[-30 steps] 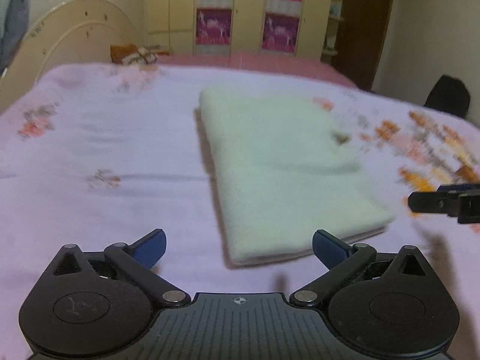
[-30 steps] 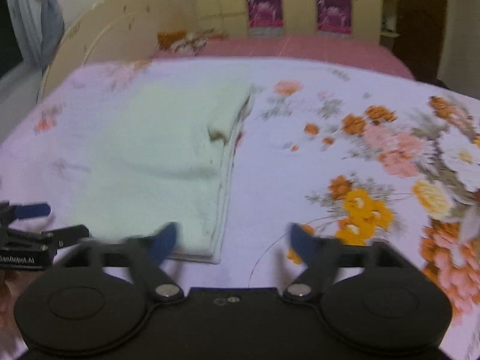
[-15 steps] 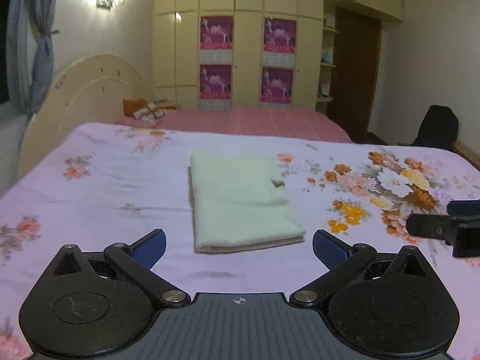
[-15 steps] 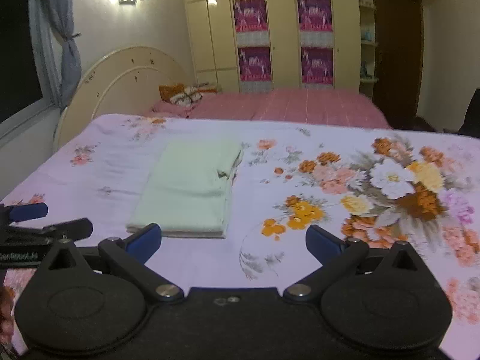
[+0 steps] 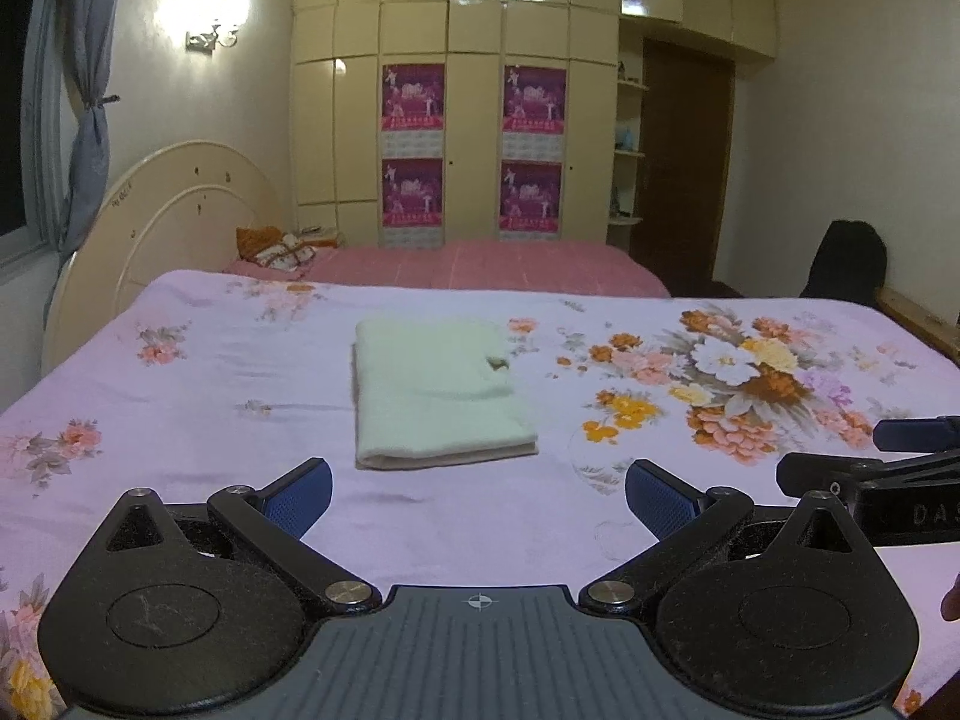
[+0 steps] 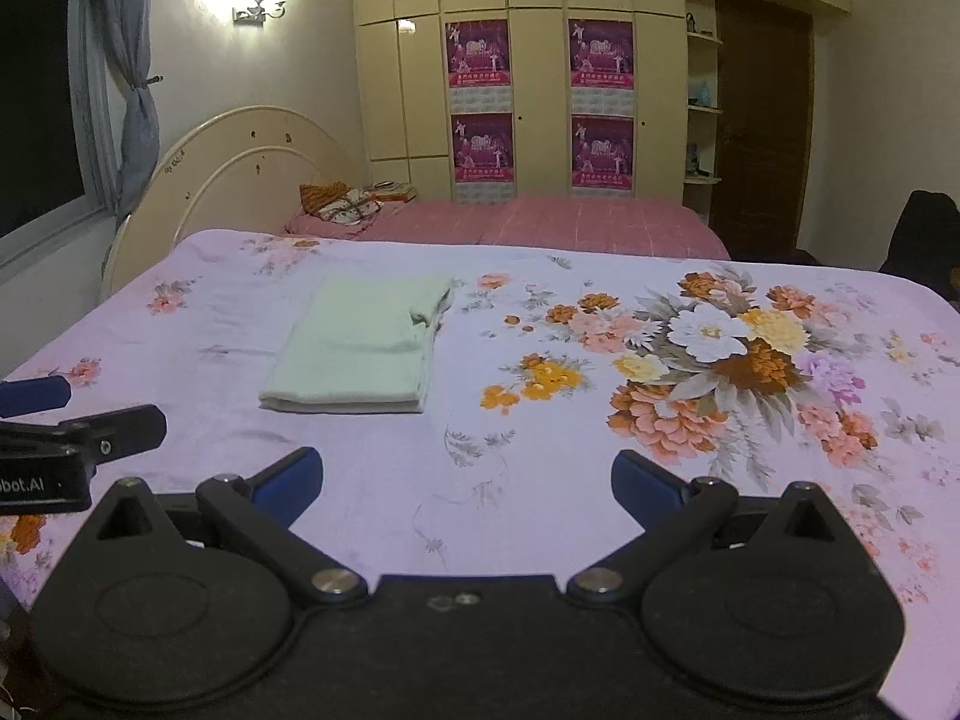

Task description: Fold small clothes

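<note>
A pale green garment lies folded into a neat rectangle on the lilac flowered bedsheet; it also shows in the right wrist view. My left gripper is open and empty, held back from the garment's near edge. My right gripper is open and empty, to the right of the garment and back from it. Each gripper shows at the edge of the other's view: the right one and the left one.
A cream headboard stands at the left. A second bed with a pink cover and cushions lies behind. Wardrobes with posters line the back wall. A dark chair stands at the right.
Both grippers have pulled back and up from the folded garment, which now looks smaller and farther away. The garment has not moved. Both stay open.
</note>
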{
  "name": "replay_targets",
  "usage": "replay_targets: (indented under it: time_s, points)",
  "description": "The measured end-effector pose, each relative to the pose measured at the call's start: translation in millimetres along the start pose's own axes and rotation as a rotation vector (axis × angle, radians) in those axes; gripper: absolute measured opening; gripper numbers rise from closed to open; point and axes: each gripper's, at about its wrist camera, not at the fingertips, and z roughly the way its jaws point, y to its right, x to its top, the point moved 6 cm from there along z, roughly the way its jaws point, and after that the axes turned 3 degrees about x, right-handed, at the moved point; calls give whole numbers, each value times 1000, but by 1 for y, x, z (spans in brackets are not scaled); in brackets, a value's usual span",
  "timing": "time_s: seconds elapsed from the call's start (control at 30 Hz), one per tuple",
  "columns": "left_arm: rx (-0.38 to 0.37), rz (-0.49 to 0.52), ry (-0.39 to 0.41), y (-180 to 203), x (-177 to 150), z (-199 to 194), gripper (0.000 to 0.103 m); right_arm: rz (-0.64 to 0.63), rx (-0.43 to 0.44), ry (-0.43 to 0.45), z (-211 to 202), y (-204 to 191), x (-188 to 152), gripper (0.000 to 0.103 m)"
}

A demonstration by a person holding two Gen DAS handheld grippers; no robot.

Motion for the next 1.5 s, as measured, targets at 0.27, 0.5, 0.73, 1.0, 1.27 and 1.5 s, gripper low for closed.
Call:
replay_targets:
  time_s: [0.27,0.5,0.73,1.0,1.27,1.5]
  points:
    - [-5,-16,32,6,4,-19,103,-15,-2,36,-22,-2,4,102]
    - [1,-24,56,9,9,-26,103,-15,2,58,-30,-2,5,102]
    - [24,-41,68,5,13,-26,103,-28,16,70,-29,-5,11,102]
    - [31,-41,68,7,12,-25,103,-35,31,76,-27,-6,15,102]
    - [30,-43,65,8,12,-24,103,-30,28,82,-27,-5,16,102]
    - [28,-39,72,10,15,-23,103,-26,26,84,-25,0,17,102]
